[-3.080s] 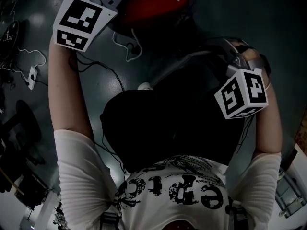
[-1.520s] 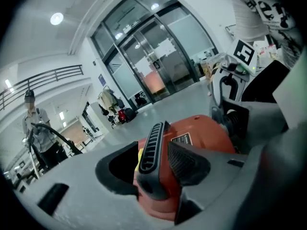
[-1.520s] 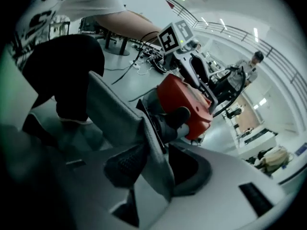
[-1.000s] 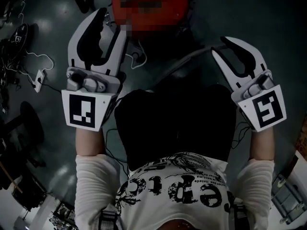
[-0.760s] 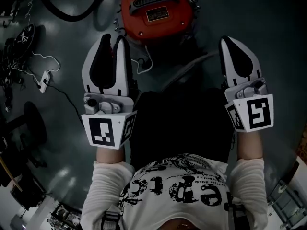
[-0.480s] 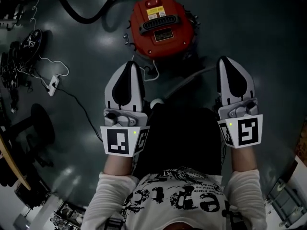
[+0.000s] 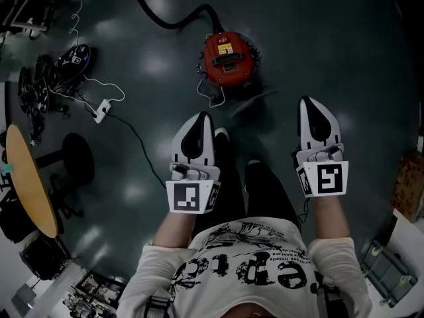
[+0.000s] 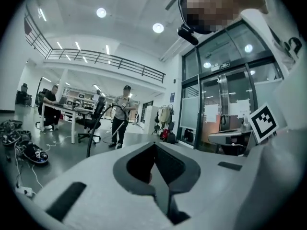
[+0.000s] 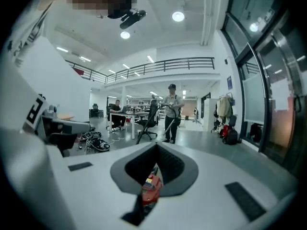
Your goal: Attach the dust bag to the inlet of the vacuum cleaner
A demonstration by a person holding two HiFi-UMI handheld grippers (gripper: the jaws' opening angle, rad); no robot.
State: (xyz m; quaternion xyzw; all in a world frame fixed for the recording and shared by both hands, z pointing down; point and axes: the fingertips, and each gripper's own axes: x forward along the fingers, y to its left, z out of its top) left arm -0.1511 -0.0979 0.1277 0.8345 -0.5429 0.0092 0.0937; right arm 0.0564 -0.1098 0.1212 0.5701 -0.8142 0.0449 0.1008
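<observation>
Both grippers now have their jaws pressed together with nothing between them, where a second ago they stood spread wide just above the red vacuum cleaner. The left gripper and the right gripper are held level in front of the person's chest. The vacuum cleaner looked large and close a second ago and now sits small and well below on the floor, so the person has stood up and drawn away from it. In the right gripper view it shows only as a red patch seen through the notch of the shut jaws. The dust bag cannot be made out in any view. Neither gripper carries it and none lies loose on the floor, so I judge the fitting is probably done, though the inlet itself is too small to check. A black hose curves away from the machine towards the top, and a thin white cord trails beside it. Open floor lies to the right and ahead. The left is more cluttered, with a power strip, a heap of cables and a round table at the edge.
</observation>
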